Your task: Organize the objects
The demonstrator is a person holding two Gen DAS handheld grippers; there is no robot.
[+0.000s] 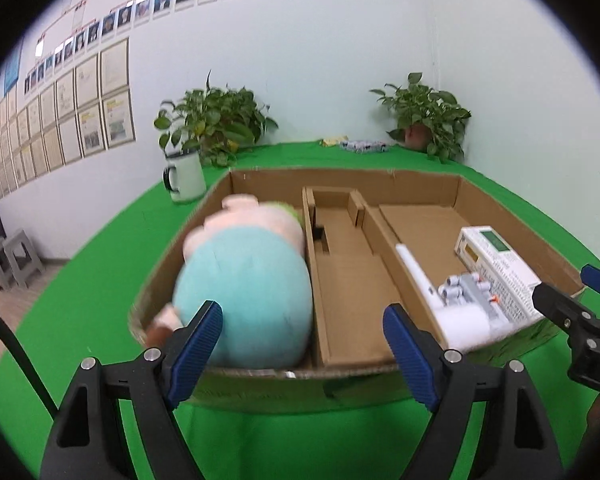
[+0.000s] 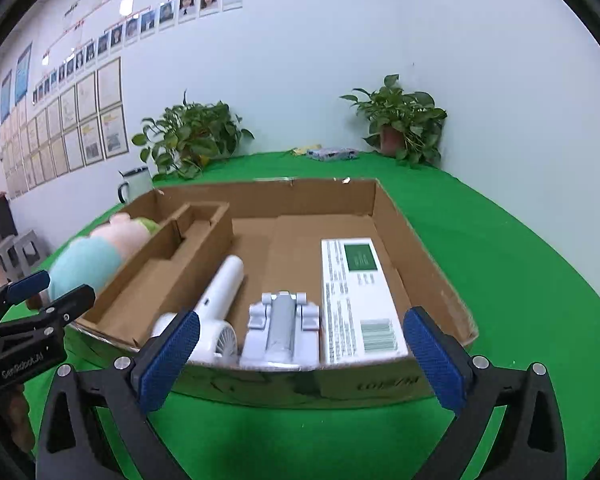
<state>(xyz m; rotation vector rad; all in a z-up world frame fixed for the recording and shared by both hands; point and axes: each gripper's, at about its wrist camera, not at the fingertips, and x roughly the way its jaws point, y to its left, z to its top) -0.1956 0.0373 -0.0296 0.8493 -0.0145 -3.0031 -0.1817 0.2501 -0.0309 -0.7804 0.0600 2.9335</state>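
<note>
While both grippers hang over the near edge of the cardboard box (image 2: 384, 200), each one points forward and slopes down toward it. The left gripper (image 1: 302, 354) has its blue pads (image 1: 198, 344) wide apart, and nothing is between them; they stand just in front of the plush toy (image 1: 248, 280), which lies in the left compartment of the box. I cannot tell if one pad touches the toy. The right gripper (image 2: 302, 362) also has its pads far apart and empty, in front of the right compartment. In that compartment lie, side by side, a white handheld fan (image 2: 220, 292), a grey folded holder (image 2: 282, 326) and a white carton with a green label (image 2: 358, 300). The middle compartment, a narrow cardboard insert (image 2: 180, 248), holds nothing visible. The box sits on a green tablecloth (image 2: 520, 280). In the right wrist view the left gripper shows at the left border, with a bit of the person's hand (image 2: 8, 420) below it.
</note>
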